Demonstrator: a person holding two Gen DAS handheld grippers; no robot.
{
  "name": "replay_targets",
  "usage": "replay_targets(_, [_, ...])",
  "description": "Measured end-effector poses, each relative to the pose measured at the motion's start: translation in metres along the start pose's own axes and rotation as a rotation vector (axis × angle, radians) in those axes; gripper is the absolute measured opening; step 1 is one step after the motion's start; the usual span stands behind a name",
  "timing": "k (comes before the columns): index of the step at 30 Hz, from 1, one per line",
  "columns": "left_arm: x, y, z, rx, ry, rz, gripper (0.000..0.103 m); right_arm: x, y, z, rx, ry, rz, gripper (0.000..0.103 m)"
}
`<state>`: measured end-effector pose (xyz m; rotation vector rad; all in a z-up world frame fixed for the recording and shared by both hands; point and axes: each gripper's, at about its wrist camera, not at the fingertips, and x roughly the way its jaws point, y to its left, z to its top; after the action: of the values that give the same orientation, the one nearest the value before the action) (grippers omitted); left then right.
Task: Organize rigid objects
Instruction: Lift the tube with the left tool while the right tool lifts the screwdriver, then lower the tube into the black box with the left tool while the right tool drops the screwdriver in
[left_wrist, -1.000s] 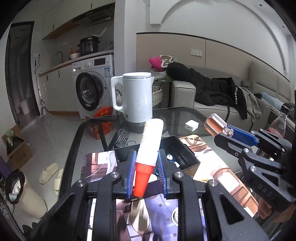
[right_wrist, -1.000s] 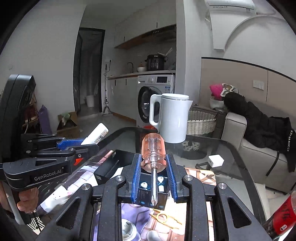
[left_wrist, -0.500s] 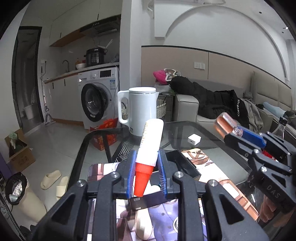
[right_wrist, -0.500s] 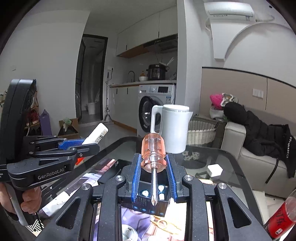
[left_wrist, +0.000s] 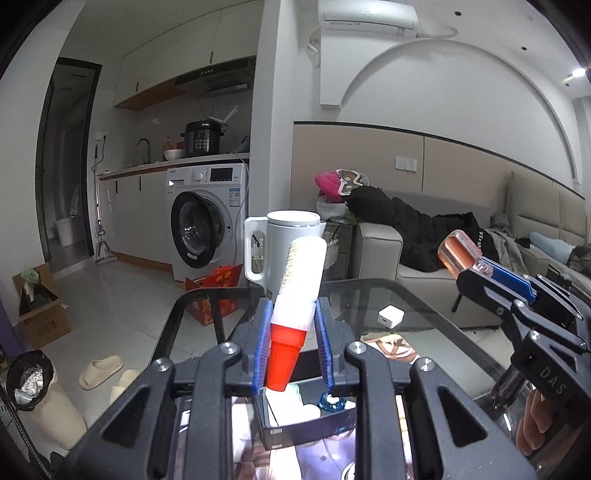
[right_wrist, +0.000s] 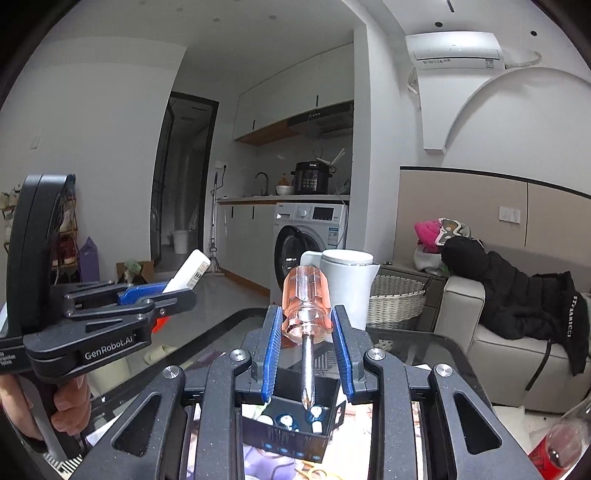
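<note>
My left gripper (left_wrist: 293, 349): pads pinching the tube (left_wrist: 295, 302), red cap down. My right gripper (right_wrist: 306, 350): clamped on the screwdriver (right_wrist: 305, 314), tip down. Both have risen above the black box (right_wrist: 295, 424); items lifted, not yet placed.

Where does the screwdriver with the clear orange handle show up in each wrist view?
Left wrist: screwdriver at right, handle end poking out of the right gripper.
Right wrist: screwdriver at centre, clamped at the handle, tip toward the camera above the black box.
Shared landmark: white kettle behind.
</note>
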<state>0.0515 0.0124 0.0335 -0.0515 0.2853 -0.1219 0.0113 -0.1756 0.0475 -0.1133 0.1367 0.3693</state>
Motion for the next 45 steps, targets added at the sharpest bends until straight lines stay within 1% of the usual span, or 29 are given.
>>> replay_targets(3, [0.005,0.003,0.006,-0.029,-0.01,-0.007,0.021,0.002,-0.004,0.009,0.026,-0.023,0.003,0.027])
replay_targets(8, [0.019,-0.002,0.008,-0.037,-0.02,0.005,0.021,0.02,0.0,0.017,0.029,-0.013,0.015,0.027])
replay_targets(16, [0.033,-0.003,0.015,-0.073,-0.039,0.008,0.021,0.055,0.003,0.027,0.062,-0.001,-0.02,0.027])
replay_targets(24, [0.038,0.001,0.012,-0.089,-0.031,0.014,0.021,0.07,0.004,0.023,0.055,0.018,-0.028,0.027])
replay_targets(36, [0.051,-0.006,0.013,-0.084,0.017,0.023,0.021,0.091,0.001,0.022,0.066,0.068,-0.044,0.027])
replay_targets(38, [0.057,-0.007,0.011,-0.082,0.038,0.027,0.021,0.095,0.001,0.02,0.068,0.08,-0.043,0.027])
replay_targets(42, [0.071,-0.006,0.007,-0.091,0.107,0.026,0.021,0.104,-0.004,0.016,0.084,0.117,-0.034,0.027])
replay_targets(45, [0.083,-0.006,0.002,-0.092,0.152,0.048,0.021,0.113,-0.007,0.011,0.098,0.162,-0.023,0.027])
